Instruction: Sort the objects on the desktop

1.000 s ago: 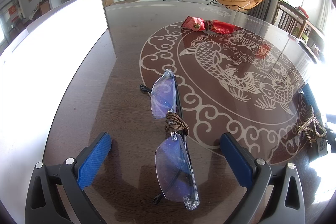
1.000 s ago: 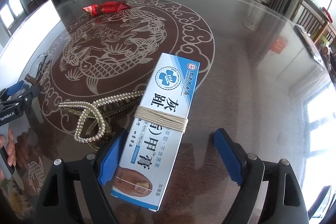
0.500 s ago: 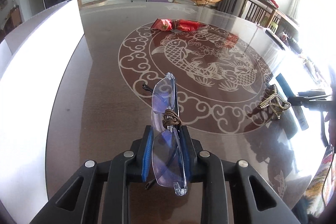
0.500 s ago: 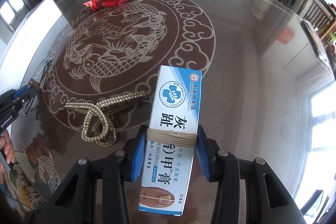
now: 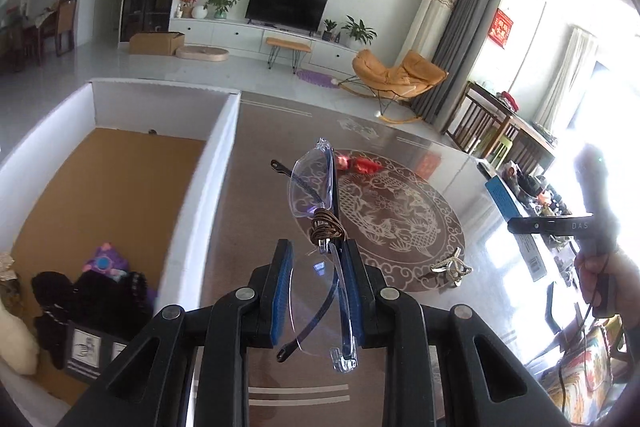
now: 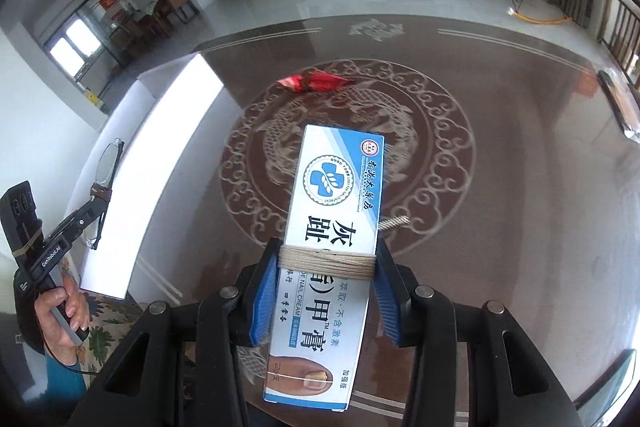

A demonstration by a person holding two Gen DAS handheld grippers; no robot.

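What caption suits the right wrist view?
Right gripper clamps a nail cream box above the patterned table.

A home living room: television (image 5: 286, 1), orange lounge chair (image 5: 394, 75), potted plants (image 5: 221, 3).

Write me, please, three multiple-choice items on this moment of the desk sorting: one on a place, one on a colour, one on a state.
1. Where is the red packet?
A. on the table
B. in the white box
C. in a gripper

2. What colour are the pads of the left gripper?
A. red
B. blue
C. yellow

3. What is the state of the right gripper?
A. open and empty
B. shut on the glasses
C. shut on the nail cream box

Answers: 1 A, it lies on the fish pattern; 2 B, blue pads flank the glasses; 3 C, its pads press the box's sides.
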